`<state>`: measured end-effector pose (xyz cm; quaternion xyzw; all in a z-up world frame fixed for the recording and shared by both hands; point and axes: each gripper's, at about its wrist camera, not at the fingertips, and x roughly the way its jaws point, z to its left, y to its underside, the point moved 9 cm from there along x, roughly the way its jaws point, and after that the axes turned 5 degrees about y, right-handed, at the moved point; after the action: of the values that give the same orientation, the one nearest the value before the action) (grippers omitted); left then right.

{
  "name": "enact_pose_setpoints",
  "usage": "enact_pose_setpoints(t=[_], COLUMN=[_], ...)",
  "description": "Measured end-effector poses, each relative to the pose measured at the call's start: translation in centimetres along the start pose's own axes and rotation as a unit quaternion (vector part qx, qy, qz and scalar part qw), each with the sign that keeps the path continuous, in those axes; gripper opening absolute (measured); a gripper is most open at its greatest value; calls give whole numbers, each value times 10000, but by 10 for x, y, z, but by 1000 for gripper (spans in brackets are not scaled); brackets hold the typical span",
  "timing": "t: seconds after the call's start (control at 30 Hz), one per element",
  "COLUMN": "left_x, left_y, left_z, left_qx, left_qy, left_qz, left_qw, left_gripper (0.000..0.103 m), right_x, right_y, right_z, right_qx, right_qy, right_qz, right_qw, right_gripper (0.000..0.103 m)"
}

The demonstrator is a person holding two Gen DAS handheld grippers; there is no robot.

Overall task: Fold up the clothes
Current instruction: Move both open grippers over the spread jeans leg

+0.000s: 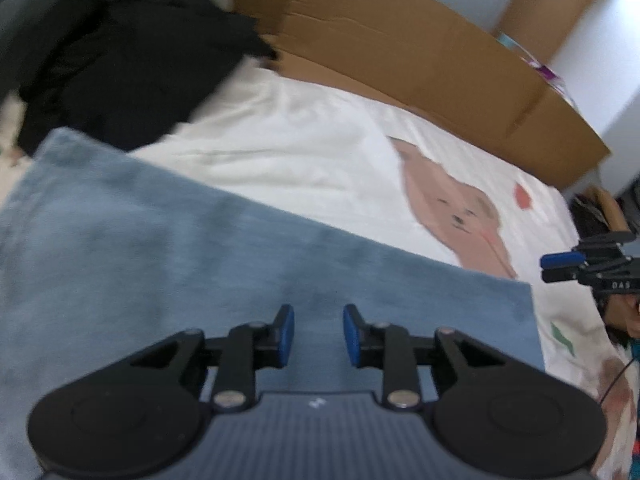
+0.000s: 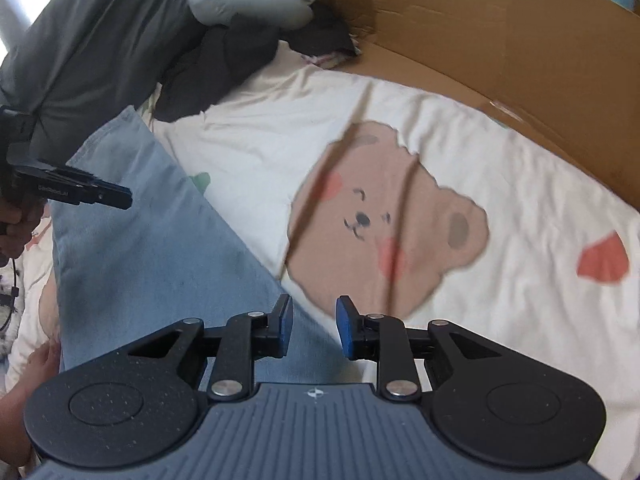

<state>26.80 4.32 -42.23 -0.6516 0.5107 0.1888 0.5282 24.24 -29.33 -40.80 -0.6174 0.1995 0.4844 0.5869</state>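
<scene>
Both grippers, left gripper (image 1: 318, 334) and right gripper (image 2: 314, 326), hover part-open, empty, above blue cloth (image 1: 160, 248).

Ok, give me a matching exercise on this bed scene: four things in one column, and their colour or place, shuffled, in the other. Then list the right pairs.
Things:
1. blue garment
2. bear print
3. cardboard sheet
4. dark clothes pile

Descriptions:
A. brown, standing along the bed's far edge
B. lying flat under both open grippers
C. pinkish-brown, printed on the white bedsheet
D. black and grey, heaped at the far left

Pairs: 1-B, 2-C, 3-A, 4-D
</scene>
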Motion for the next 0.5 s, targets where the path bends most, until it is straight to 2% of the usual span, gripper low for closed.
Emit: enact_pose_setpoints(t=[0.27,0.4,0.5], left_x=[26,44,51], left_y=[-10,-14,-16], left_z=[-14,-13,-12], left_qx=[283,511,617], left_qy=[50,-36,-28], left_qz=[217,334,378], left_qw=[9994,9981,9974], left_gripper=[30,30,30], right_x=[2,15,28], right_y=[39,41,41], right_z=[-6,-2,-5], right_qx=[388,583,584], right_qy=[274,241,505], right_qz=[133,159,179], right_qw=[9988,9979,9969], right_gripper=[25,25,27])
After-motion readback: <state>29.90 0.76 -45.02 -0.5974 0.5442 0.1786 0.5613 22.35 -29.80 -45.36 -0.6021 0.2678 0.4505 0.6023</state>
